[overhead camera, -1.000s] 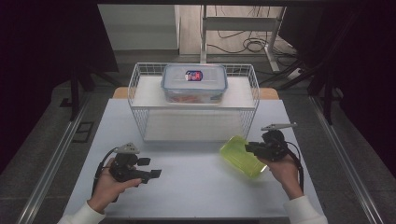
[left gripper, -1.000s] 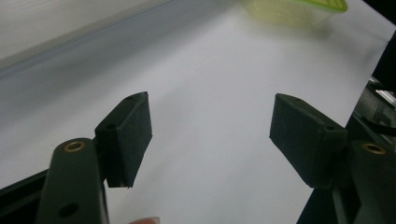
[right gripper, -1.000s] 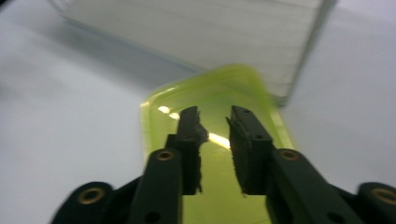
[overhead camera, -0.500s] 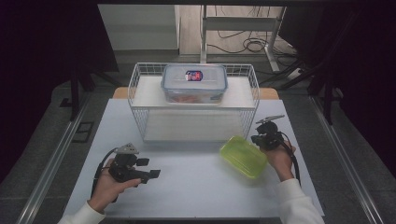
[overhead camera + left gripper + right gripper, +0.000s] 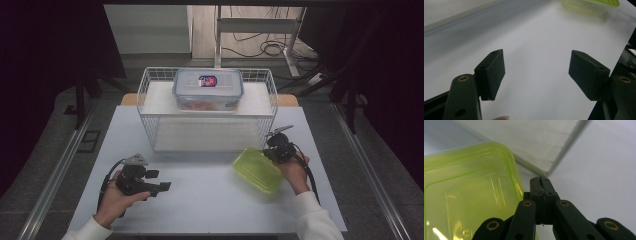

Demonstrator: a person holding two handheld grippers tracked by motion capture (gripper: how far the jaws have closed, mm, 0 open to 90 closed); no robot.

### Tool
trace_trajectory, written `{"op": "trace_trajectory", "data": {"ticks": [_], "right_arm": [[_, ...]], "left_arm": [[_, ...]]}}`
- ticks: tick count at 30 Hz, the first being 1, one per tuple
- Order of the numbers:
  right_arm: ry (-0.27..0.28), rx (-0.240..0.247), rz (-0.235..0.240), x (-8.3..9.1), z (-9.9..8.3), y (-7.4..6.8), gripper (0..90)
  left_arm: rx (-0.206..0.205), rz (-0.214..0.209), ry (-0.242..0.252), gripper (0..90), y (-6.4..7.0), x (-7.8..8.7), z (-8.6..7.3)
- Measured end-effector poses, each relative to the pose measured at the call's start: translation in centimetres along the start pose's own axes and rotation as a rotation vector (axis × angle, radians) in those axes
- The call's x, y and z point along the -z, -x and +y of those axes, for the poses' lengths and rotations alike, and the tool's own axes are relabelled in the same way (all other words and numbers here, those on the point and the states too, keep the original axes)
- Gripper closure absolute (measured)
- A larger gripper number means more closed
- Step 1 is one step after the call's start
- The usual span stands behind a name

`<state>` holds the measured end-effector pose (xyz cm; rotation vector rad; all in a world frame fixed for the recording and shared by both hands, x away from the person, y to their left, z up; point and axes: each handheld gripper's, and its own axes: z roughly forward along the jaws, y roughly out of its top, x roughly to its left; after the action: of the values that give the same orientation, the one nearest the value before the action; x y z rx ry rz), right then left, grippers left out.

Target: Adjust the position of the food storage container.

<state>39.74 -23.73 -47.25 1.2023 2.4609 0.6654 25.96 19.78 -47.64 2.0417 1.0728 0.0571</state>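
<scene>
Yellow-green container (image 5: 257, 170) lay just beside the right gripper (image 5: 541, 180), its jaws pressed together on nothing, while the left gripper (image 5: 536, 72) gaped wide.

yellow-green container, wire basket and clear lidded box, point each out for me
yellow-green container (image 5: 258, 170), high view, middle of its top
wire basket (image 5: 155, 134), high view, front left wall
clear lidded box (image 5: 225, 87), high view, lid

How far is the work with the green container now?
Done: the green container lies on the table, outside the wire basket. In hand: the right hand-held gripper is shut beside its rim, gripping nothing. The left hand-held gripper waits open. Left: probably grasping and moving the container.
</scene>
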Motion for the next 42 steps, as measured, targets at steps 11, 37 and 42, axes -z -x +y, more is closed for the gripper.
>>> {"op": "trace_trajectory", "data": {"ticks": [11,37,42], "right_arm": [[-0.002,0.092,0.076,-0.4,0.8,-3.9,88.9],[0.043,-0.026,0.085,4.7,-4.0,-2.7,88.8],[-0.018,-0.089,0.057,5.3,-7.2,-1.7,88.8]], "left_arm": [[0.003,-0.004,-0.007,29.0,-0.1,-0.2,-0.1],[0.032,0.003,-0.01,28.9,-0.7,-0.4,-0.5],[0.034,-0.003,-0.017,28.8,-0.6,-0.6,-0.5]]}}
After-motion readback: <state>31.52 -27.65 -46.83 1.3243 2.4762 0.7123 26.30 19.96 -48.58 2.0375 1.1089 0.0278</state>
